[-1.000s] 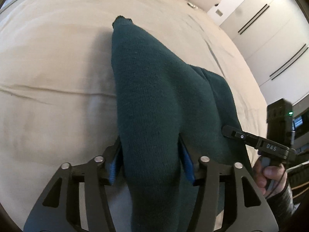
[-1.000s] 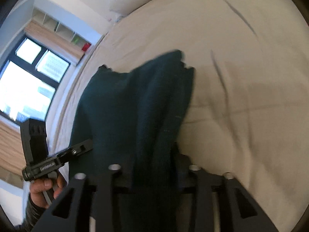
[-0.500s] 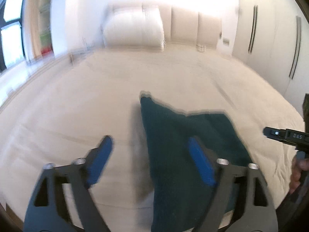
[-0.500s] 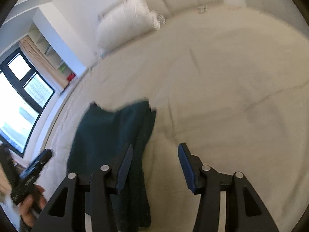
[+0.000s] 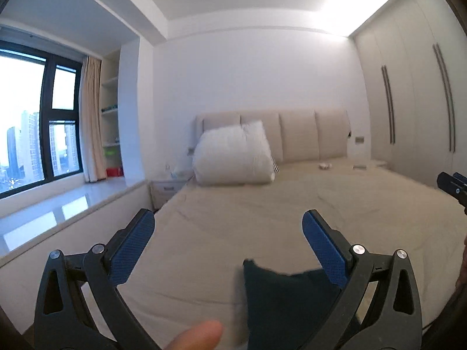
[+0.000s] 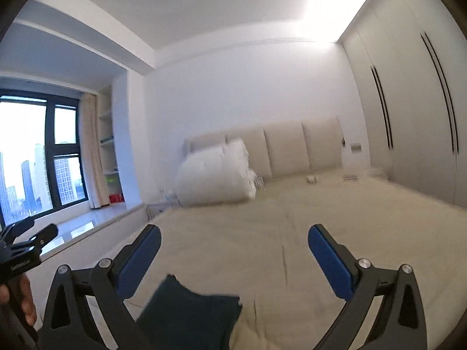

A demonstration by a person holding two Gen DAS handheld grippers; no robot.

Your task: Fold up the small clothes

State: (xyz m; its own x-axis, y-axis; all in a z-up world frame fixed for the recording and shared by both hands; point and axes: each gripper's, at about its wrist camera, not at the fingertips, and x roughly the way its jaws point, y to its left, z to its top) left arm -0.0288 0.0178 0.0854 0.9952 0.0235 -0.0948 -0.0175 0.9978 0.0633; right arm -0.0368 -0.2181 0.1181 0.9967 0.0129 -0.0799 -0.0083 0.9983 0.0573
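Dark-green garment (image 5: 286, 300) lies folded on the beige bed (image 5: 262, 218), white pillow (image 5: 233, 154) beyond; left gripper (image 5: 227, 248) and right gripper (image 6: 233, 256) point level, jaws opening, nothing between them.

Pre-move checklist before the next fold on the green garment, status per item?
1. Left gripper free of cloth: ok. Its jaws are opening with nothing between them.
2. Right gripper free of cloth: ok. Its jaws are opening with nothing between them.
3. Dark green garment lying on the bed: ok, it rests flat near the close edge.
4. Fold neat and edges lined up: cannot tell; only its far edge shows, low in both views.
5. Grippers aimed at the garment: not ok. Both point level toward the headboard.
6. Bed beyond the garment free for work: ok; the white duvet sits far back.
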